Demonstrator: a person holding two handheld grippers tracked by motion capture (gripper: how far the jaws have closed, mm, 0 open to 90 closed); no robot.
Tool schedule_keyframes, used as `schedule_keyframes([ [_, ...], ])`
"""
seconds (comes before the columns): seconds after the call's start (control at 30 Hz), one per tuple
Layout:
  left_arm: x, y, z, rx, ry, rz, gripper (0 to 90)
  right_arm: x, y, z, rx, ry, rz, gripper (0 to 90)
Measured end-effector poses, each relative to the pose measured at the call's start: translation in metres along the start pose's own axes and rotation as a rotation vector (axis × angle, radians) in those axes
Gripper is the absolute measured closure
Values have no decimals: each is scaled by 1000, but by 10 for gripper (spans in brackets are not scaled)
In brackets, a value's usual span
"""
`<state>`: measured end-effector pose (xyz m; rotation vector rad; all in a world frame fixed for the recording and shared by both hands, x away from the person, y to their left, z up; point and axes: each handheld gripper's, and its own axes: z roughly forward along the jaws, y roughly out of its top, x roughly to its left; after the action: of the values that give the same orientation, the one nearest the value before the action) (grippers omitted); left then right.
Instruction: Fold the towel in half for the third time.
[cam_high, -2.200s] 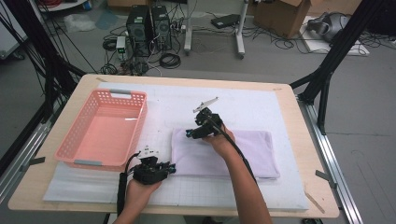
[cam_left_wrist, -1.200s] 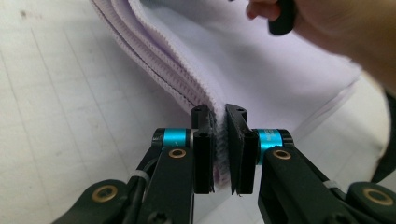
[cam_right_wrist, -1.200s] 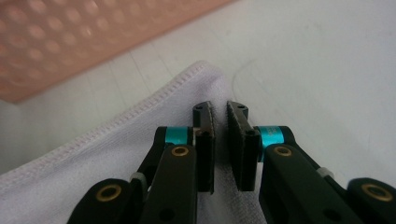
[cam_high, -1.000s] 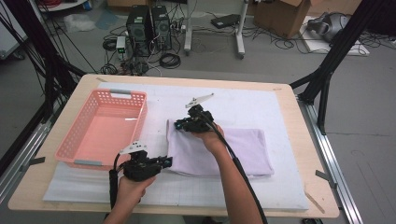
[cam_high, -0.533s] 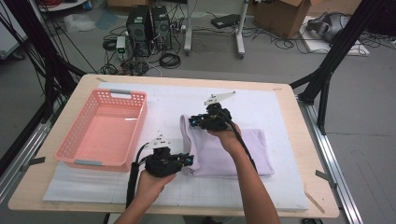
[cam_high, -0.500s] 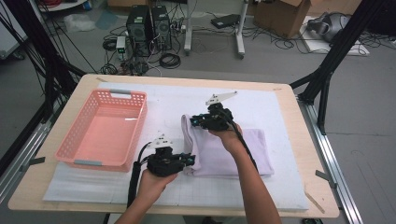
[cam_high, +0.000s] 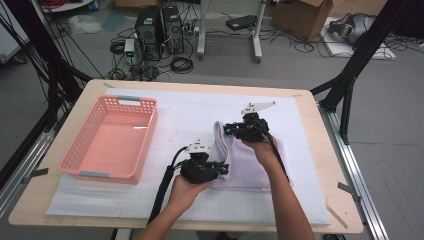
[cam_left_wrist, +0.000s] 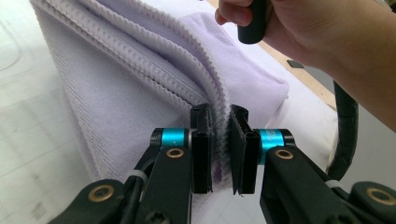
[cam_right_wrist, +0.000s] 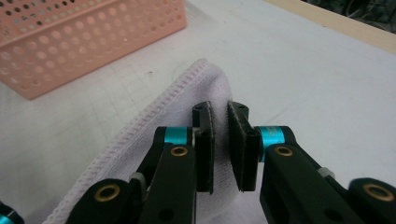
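Observation:
A lavender towel (cam_high: 250, 162) lies on the white mat, its left edge lifted and carried over toward the right. My left gripper (cam_high: 224, 169) holds the near corner of that lifted edge; in the left gripper view the jaws (cam_left_wrist: 219, 119) are shut on the towel's (cam_left_wrist: 116, 93) stitched hem. My right gripper (cam_high: 226, 130) holds the far corner; in the right gripper view it (cam_right_wrist: 219, 114) is shut on the towel's (cam_right_wrist: 149, 126) rounded corner. The other hand (cam_left_wrist: 308, 32) shows behind the raised fold.
A pink perforated basket (cam_high: 112, 140) stands at the left of the white mat (cam_high: 190, 107) and shows again as the basket (cam_right_wrist: 70, 32) in the right gripper view. The wooden table's edge (cam_high: 327, 165) runs to the right of the towel. Cables and computers lie on the floor beyond.
Both grippers have moved to the right with the towel's left edge in them, and the towel now folds over itself and covers less of the mat.

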<state>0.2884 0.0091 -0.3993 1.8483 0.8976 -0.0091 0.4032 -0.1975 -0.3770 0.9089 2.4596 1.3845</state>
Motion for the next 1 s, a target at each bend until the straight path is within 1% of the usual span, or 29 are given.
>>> schedule_keyframes([
  [0.03,-1,1,3,5,-2,4,802,-2,-2,-2,3,1,8,811],
  [0.1,-5,3,10,11,-5,13,801,-6,-5,-6,-11,-6,7,809],
  [0.13,-7,4,13,15,-4,16,800,-6,-7,-8,-11,-10,23,808],
  [0.17,-10,4,17,19,-5,22,799,-8,-8,-10,-17,-11,18,808],
  [0.2,-11,4,19,20,-6,23,799,-8,-9,-13,-16,-12,22,807],
  [0.27,-13,5,26,25,-9,22,798,-11,-12,-15,-15,-22,4,808],
  [0.33,-16,6,32,27,-14,22,796,-14,-16,-19,-7,-33,14,807],
  [0.47,-22,7,46,42,-15,37,794,-21,-25,-27,-4,-58,12,808],
  [0.5,-24,7,49,43,-14,34,794,-22,-28,-29,-1,-66,13,808],
  [0.57,-26,7,56,53,-10,47,791,-26,-33,-32,5,-83,18,808],
  [0.6,-27,7,59,53,-5,45,787,-28,-36,-33,8,-92,18,808],
  [0.7,-28,6,64,54,18,50,720,-33,-43,-37,15,-110,25,808],
  [0.73,-28,6,64,53,20,55,685,-35,-45,-39,15,-117,30,807],
  [0.8,-29,6,60,39,18,78,581,-37,-47,-40,23,-126,37,807],
  [0.83,-29,6,55,23,9,89,533,-38,-48,-40,30,-134,25,807],
  [0.87,-28,6,51,11,9,96,496,-39,-48,-41,32,-137,32,807],
  [0.9,-28,6,46,-7,14,103,458,-39,-48,-41,30,-145,23,807],
  [0.93,-27,5,39,-22,12,110,433,-40,-48,-41,36,-152,20,807],
  [0.97,-25,5,32,-40,11,121,427,-41,-49,-41,37,-160,11,808],
  [1.0,-22,5,23,-62,21,134,417,-41,-49,-42,42,-165,17,808],
])
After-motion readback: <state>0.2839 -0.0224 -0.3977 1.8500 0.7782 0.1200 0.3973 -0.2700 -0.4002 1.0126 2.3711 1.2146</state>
